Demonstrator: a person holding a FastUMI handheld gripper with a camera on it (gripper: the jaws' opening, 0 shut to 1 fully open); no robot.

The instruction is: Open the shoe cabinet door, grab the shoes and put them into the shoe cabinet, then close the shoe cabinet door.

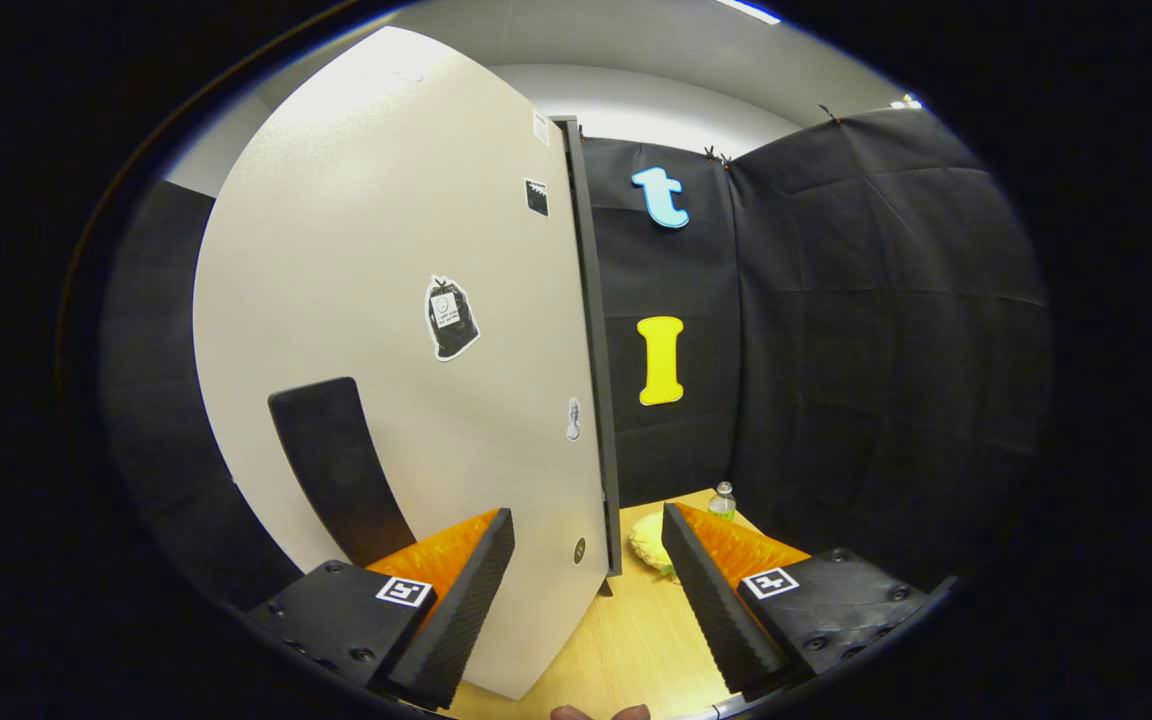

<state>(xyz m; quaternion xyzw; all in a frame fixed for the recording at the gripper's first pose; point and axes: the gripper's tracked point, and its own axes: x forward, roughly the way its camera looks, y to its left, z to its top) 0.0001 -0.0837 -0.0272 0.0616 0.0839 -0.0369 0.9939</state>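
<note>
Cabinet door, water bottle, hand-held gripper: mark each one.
Cabinet door (406, 300), gripper view, on its pale flat face.
Water bottle (723, 502), gripper view, on its body beyond the fingers.
Hand-held gripper (586, 590), gripper view, midway between its open fingertips.

We count one cabinet door (386, 330) bearing five stickers (452, 318), one bottle (723, 500), one yellow cushion-like thing (648, 542), and one pair of tongs (588, 590), fingers apart.

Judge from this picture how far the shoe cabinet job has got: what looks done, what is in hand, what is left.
Done: cannot tell; no shoes are visible. In hand: the cabinet door stands edge-on, its lower edge between the fingers of the open gripper, neither visibly pressing on it, so opening or closing is under way. Left: at least finishing the door's swing. Beyond the fingers, a yellow object and a bottle sit on the wooden surface.
</note>
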